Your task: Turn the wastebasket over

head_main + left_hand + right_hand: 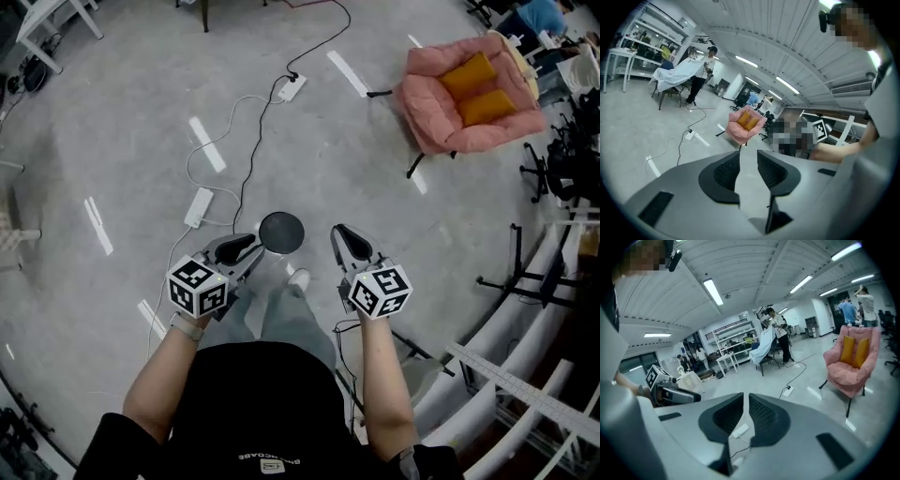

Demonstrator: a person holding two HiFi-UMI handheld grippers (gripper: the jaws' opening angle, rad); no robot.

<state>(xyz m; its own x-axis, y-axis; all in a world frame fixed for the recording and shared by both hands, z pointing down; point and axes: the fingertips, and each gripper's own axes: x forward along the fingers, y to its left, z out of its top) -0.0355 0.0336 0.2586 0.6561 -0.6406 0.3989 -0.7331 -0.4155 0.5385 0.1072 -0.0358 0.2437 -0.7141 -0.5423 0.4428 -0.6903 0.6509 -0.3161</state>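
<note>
A round dark grey wastebasket [281, 232] stands on the concrete floor just ahead of the person's shoe, seen from straight above. My left gripper [251, 246] hovers at its left edge, with a clear gap between the jaws and nothing in it [748, 157]. My right gripper [339, 232] hangs a little to the basket's right, its jaws drawn together to a thin slit and holding nothing [746, 399]. Neither gripper touches the basket. The basket does not show in either gripper view.
Power strips [292, 88] [199, 206] and cables lie on the floor beyond the basket. A pink armchair [469, 94] with orange cushions stands at the far right. White rails [506, 375] run along the right. People and tables are across the room.
</note>
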